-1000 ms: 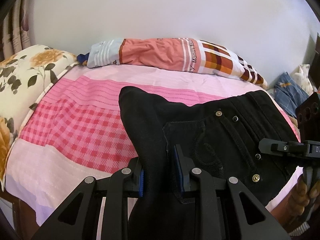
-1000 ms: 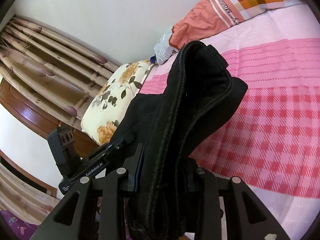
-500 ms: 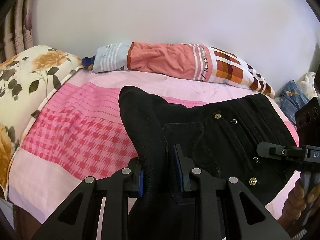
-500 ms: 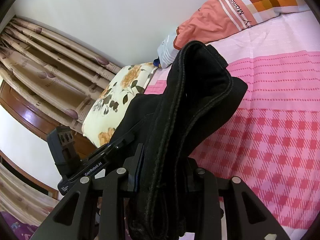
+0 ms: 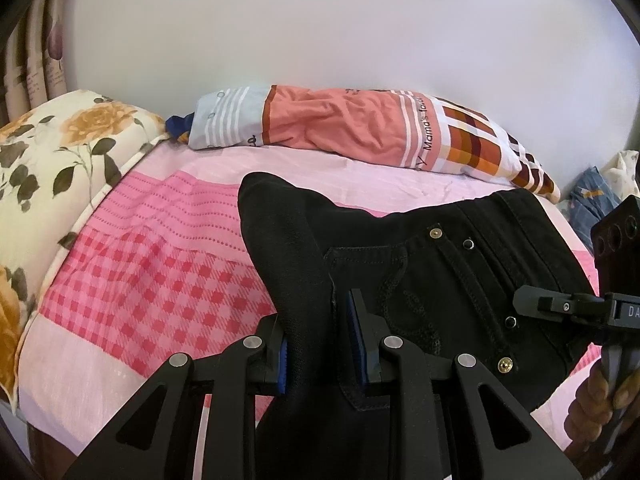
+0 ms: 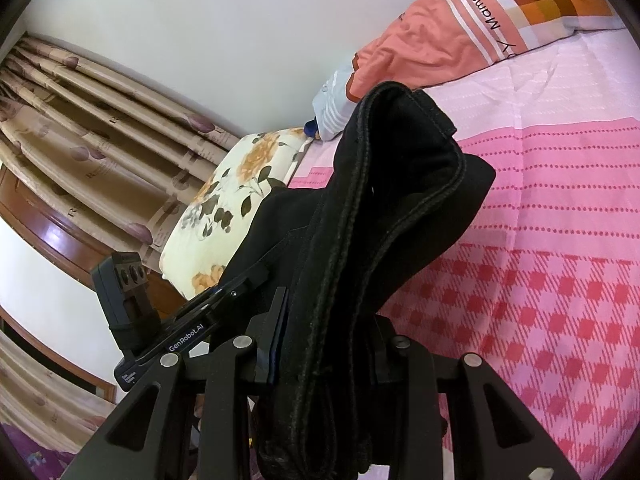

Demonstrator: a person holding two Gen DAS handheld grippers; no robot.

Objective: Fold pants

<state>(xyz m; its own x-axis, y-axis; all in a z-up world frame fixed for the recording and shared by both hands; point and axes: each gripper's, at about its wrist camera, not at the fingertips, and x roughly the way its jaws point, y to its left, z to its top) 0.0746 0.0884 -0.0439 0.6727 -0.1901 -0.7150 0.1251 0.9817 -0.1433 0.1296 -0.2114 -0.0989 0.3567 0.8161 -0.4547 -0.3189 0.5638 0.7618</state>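
Black pants [image 5: 440, 272] with metal rivets and a back pocket hang between both grippers above a pink bed [image 5: 152, 280]. My left gripper [image 5: 320, 344] is shut on a bunched fold of the pants; blue pads press the cloth on both sides. In the right wrist view my right gripper [image 6: 328, 344] is shut on a thick folded edge of the pants [image 6: 392, 208], which rises up past the fingers. The right gripper [image 5: 592, 312] also shows at the right edge of the left wrist view, held in a hand. The left gripper [image 6: 168, 320] shows at lower left of the right wrist view.
An orange patterned bolster [image 5: 360, 132] lies along the wall at the far side of the bed. A floral pillow [image 5: 48, 184] lies at the left. Curtains [image 6: 80, 128] and a wooden frame stand beyond it. More clothes [image 5: 596, 200] lie at the far right.
Both grippers, still holding the pants, have moved slightly forward over the bed. The bolster and pillow appear a little lower and nearer in the views.
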